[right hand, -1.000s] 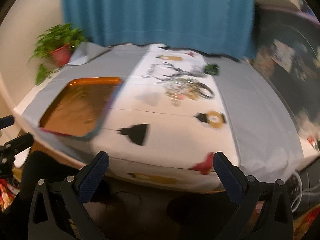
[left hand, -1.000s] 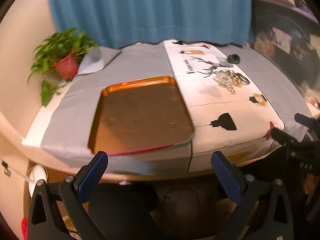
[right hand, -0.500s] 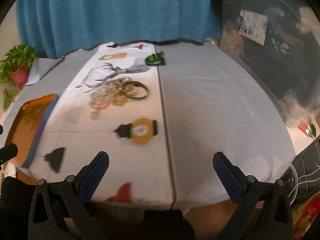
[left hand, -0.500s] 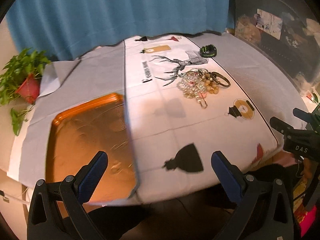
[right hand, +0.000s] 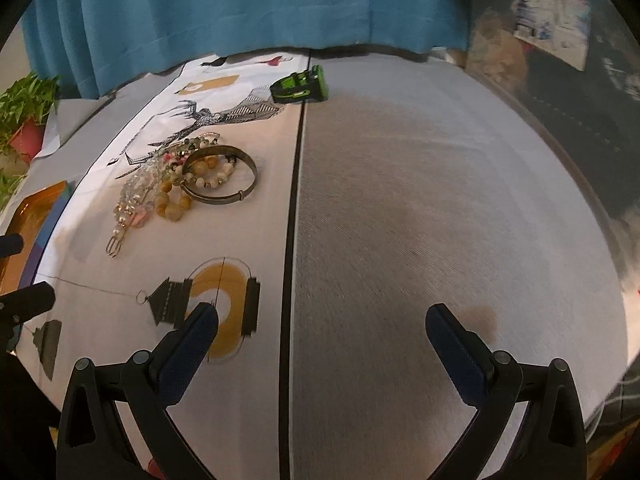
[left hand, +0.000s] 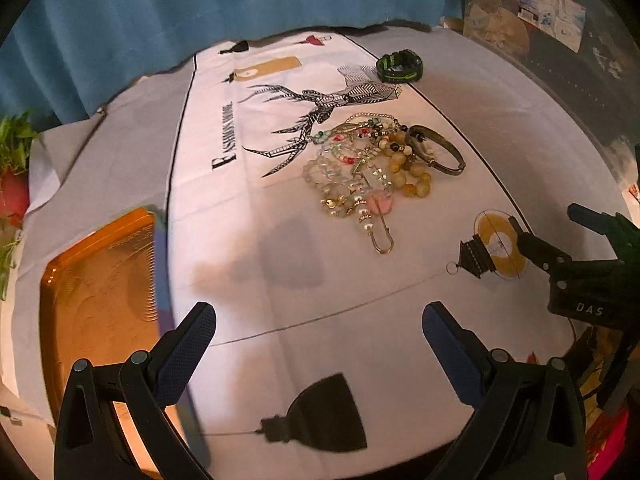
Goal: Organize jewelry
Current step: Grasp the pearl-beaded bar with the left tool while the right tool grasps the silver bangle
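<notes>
- Jewelry [left hand: 368, 168] lies in one tangled heap on the white printed cloth [left hand: 248, 216], just below the deer drawing; from the left gripper's camera the heap sits at about one o'clock, from the right gripper's camera at about ten o'clock.
- Blue curtain [right hand: 248, 8] hangs along the far edge at twelve o'clock in both views.
- Grey tablecloth [right hand: 440, 208] covers the table, and the white cloth lies over its middle strip.
- Orange tray [left hand: 100, 292] rests flat on the grey cloth at nine o'clock of the left view, well apart from the heap, with nothing in it that I can see.
- Left gripper [left hand: 316, 336] hovers over the white cloth near its front edge, fingers spread wide and holding nothing.
- Right gripper [right hand: 320, 336] hovers over the black seam between the white and grey cloths, fingers likewise spread wide and empty; it shows in the left view at three o'clock.
- Potted plant [right hand: 24, 116] in a red pot stands at the far left corner, at ten o'clock.
- Dark metal bangle [left hand: 438, 150] lies at the heap's right side, touching the amber beads [left hand: 412, 180].
- Black-and-green watch [left hand: 399, 66] sits alone beyond the heap, at one o'clock, on the seam.
- Large gold safety pin [left hand: 380, 232] pokes out of the heap's near side.
</notes>
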### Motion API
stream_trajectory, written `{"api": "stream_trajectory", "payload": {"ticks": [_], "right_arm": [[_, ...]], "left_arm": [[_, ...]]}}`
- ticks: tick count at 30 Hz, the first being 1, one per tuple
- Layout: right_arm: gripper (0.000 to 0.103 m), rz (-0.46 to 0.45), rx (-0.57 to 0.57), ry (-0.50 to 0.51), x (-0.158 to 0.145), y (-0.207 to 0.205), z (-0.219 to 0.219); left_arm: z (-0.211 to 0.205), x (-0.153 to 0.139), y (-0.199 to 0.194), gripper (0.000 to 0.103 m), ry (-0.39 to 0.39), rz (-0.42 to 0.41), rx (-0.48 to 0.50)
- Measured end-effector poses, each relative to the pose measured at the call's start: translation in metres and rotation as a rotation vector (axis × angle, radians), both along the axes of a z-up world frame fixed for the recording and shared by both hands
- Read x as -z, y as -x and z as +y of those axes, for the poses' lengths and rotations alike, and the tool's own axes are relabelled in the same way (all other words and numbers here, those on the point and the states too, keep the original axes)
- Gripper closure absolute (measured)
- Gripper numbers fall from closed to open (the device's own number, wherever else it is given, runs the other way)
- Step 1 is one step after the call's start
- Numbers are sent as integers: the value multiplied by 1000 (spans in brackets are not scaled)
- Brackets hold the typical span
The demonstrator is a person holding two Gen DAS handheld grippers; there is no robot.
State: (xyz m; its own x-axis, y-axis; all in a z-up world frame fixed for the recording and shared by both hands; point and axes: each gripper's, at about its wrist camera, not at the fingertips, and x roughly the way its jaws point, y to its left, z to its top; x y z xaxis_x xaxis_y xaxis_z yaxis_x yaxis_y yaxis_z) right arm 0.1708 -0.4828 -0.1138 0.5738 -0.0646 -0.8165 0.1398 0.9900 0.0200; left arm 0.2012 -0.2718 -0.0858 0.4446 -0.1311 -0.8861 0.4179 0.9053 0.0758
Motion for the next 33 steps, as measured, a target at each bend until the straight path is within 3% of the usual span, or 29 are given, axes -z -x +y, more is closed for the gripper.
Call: {"api": "stream_trajectory", "payload": {"ticks": [9,16,27,28,30,31,32,33], "right_arm": [[0,-7,-109,24,9,-40,13],[0,-14,-224,28,9,-80,34],[0,7,-310,28,10,-128,41],[1,25,-315,27,10,-131,41],[24,-26,-317,18,7,-124,41],[43,-67,-323,19,4,-117,42],[43,-83,-320,22,3,-113,41],[43,-87,-331,4,2,-109,41]], "left_arm": [[4,19,-13,0,1,45,-17],[0,25,-36,0,70,112,-18],[-22,35,-72,2,97,213,10],[-23,34,-76,9,115,225,7],[-22,30,-77,36,138,213,-7],[-22,28,-77,56,152,203,-2],[-22,28,-75,83,175,206,18],[-23,29,-74,89,196,225,37]]}}
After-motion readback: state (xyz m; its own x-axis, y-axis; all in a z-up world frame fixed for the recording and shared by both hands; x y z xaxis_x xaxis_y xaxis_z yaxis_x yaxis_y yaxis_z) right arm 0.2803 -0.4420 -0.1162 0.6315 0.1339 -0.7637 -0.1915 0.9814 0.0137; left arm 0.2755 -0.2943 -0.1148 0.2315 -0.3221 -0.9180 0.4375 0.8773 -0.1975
